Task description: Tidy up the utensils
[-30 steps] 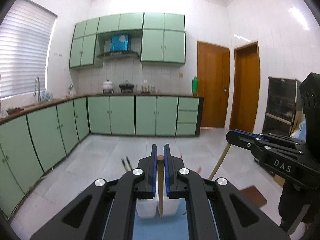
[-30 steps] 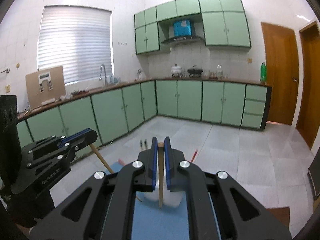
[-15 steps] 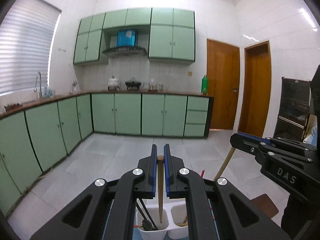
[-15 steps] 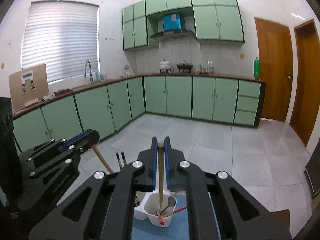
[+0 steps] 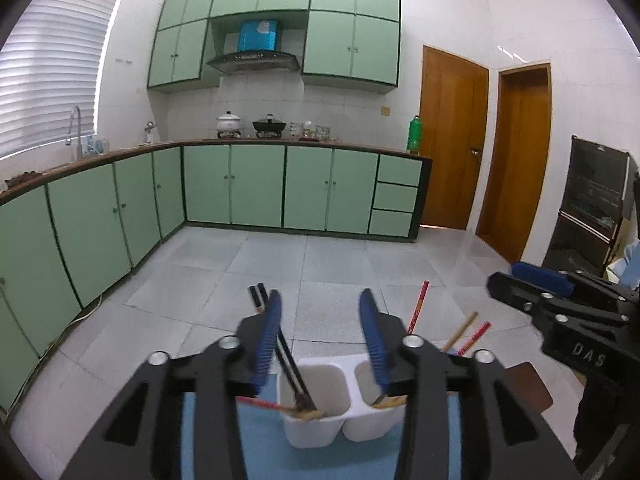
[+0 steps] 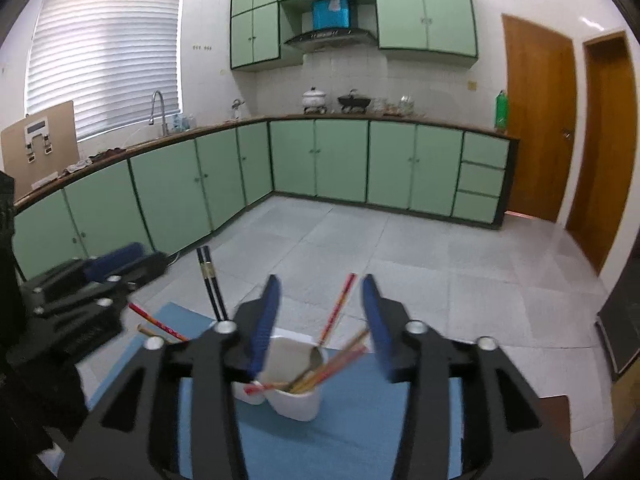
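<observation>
A white two-compartment utensil holder (image 5: 316, 424) stands on a blue mat (image 5: 260, 448). Its left compartment holds black chopsticks (image 5: 288, 356) and a red one. Its right compartment (image 6: 300, 402) holds red and wooden chopsticks (image 6: 340, 308) and a spoon (image 6: 314, 360). My left gripper (image 5: 320, 336) is open and empty above the holder. My right gripper (image 6: 320, 320) is open and empty above the holder too. Each gripper shows at the edge of the other's view: the right one (image 5: 560, 308) and the left one (image 6: 92, 280).
Green kitchen cabinets (image 5: 256, 188) run along the far and left walls past a grey tiled floor (image 5: 320, 264). Two wooden doors (image 5: 452, 148) are at the right. A dark cabinet (image 5: 596, 208) stands at the far right. A brown table edge (image 5: 528, 388) shows beside the mat.
Both grippers were shut on wooden chopsticks; both have opened and the chopsticks now sit in the holder. Both views have tilted down towards the holder.
</observation>
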A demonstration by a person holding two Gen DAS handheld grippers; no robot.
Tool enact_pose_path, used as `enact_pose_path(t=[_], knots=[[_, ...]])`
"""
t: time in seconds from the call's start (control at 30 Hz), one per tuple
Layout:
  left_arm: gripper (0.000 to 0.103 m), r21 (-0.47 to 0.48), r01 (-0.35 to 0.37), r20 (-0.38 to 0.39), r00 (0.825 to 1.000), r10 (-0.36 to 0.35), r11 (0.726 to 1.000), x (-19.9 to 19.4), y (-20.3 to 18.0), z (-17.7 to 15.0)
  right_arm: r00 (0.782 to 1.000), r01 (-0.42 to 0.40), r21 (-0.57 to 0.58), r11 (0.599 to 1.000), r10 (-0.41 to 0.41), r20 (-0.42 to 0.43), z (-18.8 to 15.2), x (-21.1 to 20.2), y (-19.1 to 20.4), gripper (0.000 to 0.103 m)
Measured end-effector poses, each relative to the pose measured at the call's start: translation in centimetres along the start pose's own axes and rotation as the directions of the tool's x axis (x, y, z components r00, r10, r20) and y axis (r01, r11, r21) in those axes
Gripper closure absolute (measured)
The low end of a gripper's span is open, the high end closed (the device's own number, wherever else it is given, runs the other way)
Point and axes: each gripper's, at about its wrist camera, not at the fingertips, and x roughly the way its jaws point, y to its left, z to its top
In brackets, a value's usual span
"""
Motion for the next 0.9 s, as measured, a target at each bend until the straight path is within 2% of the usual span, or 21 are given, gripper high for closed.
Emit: enact_pose_path(t=[0.1,0.2,0.3,0.43,0.6,0.9], knots=[[0.037,-0.014,-0.015,0.012,1.000,0.015,1.000,-2.5,0.4,-0.8,0.999,0.022,0.007,1.000,-0.022,0.025,-1.4,-2.7,-0.4,0.038],[0.026,-0.021,-0.031,0.013,0.999,0.031,0.999,-5.0,0.5,-2.0,0.999,0.024,0.021,0.999,-0.025,0.027,-3.5,-4.8,-0.8,0.024],[0.020,-0.019,-0.047,0.006,0.999,0.047,0.999,-7.2,0.1,-3.8,1.000,0.019,0.037,0.999,-0.020,0.018,-5.9,-6.8,-0.8,0.014],[0.016,-0.027,-0.046,-0.011,0.999,0.045,0.999,-9.7,-0.3,-6.4,1.000,-0.003,0.074,0.997,0.004,-0.015,-9.4,-8.8,-0.3,0.007],[0.008,-0.024,-0.055,-0.033,0.998,0.054,0.998,-12.5,-1.0,-9.4,0.998,-0.024,0.090,0.996,0.029,-0.061,-13.1,-11.0,0.9,0.006],[0.006,-0.025,-0.046,-0.066,0.997,0.044,0.999,-16.4,-1.8,-13.1,0.995,-0.057,0.072,0.996,0.062,-0.078,-16.1,-14.6,2.9,0.005]])
